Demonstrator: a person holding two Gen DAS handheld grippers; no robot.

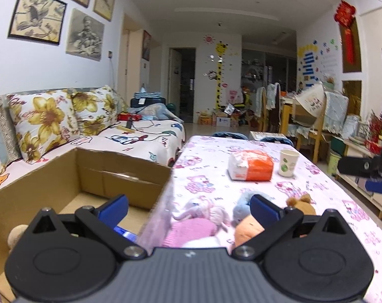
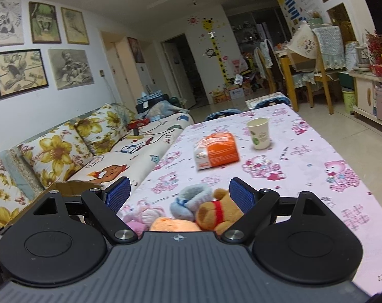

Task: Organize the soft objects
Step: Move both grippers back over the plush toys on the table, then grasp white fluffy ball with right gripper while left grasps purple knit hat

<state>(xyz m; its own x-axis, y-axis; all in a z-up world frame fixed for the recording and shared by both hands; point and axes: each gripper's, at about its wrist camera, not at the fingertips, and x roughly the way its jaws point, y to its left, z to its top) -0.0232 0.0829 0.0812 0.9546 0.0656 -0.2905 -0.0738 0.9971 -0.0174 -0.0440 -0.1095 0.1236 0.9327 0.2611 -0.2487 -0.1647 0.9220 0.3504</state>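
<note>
Cardboard box (image 1: pixel 95 171) interior: left view only.

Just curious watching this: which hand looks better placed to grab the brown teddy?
Probably the right gripper: its open jaws frame the brown teddy. The left gripper faces the pink toy.

Both views lit evenly by indoor ceiling light, soft, w/ a cool cast; shadows faint. Strong fisheye bend: walls and ceiling curve, black vignette in corners. Left wrist view: soft toys (image 1: pixel 203 217) at the table (image 1: pixel 317 202) edge smeared by motion blur, tissue pack (image 1: pixel 251 165) a bit soft. Right wrist view: tissue pack (image 2: pixel 216 151) blurred, far room sharper. No harsh glare.
</note>
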